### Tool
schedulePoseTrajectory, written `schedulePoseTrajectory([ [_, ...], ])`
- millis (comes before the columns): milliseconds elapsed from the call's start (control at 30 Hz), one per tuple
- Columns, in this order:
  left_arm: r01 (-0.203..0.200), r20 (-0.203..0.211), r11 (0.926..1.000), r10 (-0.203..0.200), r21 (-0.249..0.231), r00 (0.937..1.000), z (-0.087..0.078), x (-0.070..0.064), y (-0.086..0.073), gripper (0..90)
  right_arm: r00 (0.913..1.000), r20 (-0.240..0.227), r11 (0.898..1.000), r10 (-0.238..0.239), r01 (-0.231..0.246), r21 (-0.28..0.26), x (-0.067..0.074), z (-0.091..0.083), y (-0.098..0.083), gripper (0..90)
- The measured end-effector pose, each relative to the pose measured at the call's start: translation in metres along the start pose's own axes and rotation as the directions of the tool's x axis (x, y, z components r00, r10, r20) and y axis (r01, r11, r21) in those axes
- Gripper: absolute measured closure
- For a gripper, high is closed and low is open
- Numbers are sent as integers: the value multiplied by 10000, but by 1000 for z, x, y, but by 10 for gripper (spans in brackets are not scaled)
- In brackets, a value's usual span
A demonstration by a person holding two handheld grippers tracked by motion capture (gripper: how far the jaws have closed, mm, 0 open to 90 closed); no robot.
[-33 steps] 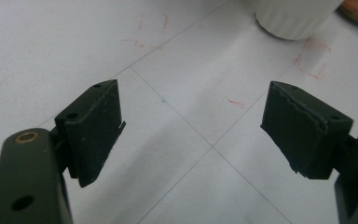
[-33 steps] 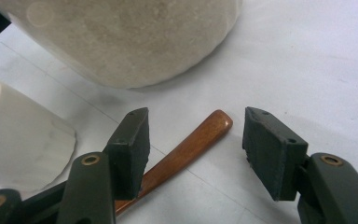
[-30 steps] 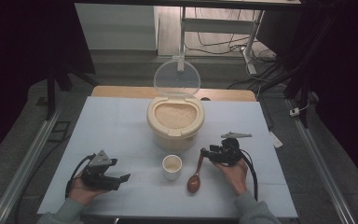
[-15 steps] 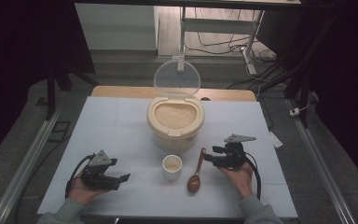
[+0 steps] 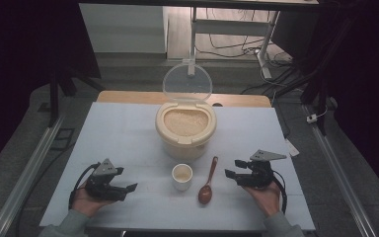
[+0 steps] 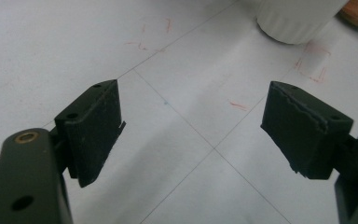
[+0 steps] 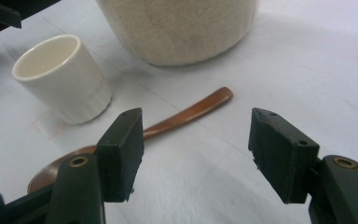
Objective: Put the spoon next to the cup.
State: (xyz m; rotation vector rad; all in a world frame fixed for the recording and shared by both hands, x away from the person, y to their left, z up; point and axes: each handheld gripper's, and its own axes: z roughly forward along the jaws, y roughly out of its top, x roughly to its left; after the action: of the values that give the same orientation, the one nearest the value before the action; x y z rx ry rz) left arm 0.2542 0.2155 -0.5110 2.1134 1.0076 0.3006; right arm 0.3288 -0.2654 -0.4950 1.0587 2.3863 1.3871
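The spoon (image 5: 208, 181) lies flat on the table (image 5: 128, 128), just beyond the right claw (image 5: 230, 175), off its tips and touching neither pad. In the right gripper view its handle (image 7: 191, 112) runs slantwise past the near pad (image 7: 126, 154), bowl end low behind it. That claw's jaws have just been opening and stand wide, nothing between them. Past the spoon stands the cup (image 5: 182, 177), then the rice bin (image 5: 185, 129), lid up. The left claw (image 5: 128, 188) rests wide and empty, well apart from the spoon, cup between.
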Motion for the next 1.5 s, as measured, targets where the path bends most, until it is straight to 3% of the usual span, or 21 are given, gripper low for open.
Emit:
schedulePoseTrajectory([
  [533, 8, -60, 10000, -8, -89, 10000, -1, 0, 0, 202, 9988, -35, 9987, -496, 495, -115, -2, -35, -28, 359],
  [1067, 5, -108, 9999, -7, -142, 9999, -3, -2, -3, 201, 9947, 114, 9948, -1022, 1022, -30, -2, -33, -26, 365],
  [1500, -15, -114, 9999, 14, -141, 9999, -3, -2, -3, 201, 9929, 135, 9930, -1183, 1183, -14, 0, -33, -26, 369],
])
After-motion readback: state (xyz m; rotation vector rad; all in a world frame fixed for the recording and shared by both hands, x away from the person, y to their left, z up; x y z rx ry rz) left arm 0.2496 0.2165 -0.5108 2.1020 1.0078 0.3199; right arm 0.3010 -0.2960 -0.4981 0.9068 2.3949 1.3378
